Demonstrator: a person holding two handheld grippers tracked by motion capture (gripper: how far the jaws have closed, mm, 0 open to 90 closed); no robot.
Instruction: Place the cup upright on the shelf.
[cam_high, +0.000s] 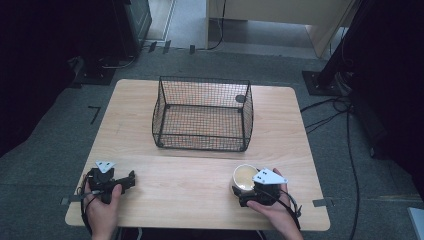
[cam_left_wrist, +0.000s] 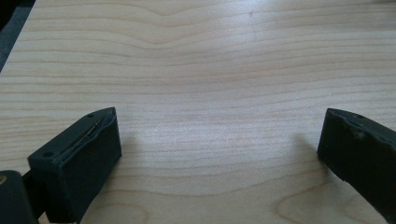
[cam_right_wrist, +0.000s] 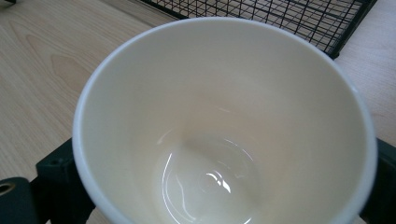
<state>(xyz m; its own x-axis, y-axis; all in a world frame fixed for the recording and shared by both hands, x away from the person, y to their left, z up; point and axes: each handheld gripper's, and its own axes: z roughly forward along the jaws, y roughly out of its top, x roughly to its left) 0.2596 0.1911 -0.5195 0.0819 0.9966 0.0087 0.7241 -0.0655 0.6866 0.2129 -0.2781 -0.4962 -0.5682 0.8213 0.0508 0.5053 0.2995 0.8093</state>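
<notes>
Presently the right gripper (cam_high: 248, 196) has its fingers (cam_right_wrist: 53, 179) pinching a glossy cream ceramic cup (cam_high: 244, 177) from both sides, upright at the near right of the pale wooden surface (cam_high: 200, 165), probably for transfer to the black wire mesh basket (cam_high: 202, 114) beyond. Cup interior: empty, clean. Left gripper (cam_high: 127, 181) rests idle, fingers (cam_left_wrist: 77, 163) spread over bare wood.

We see a cream cup (cam_high: 244, 177) | glossy, empty, mouth up | near the table's front right, sitting between the right gripper (cam_high: 248, 191) jaws | black wire basket (cam_high: 202, 114) beyond, mid-table, open-topped, upright.
</notes>
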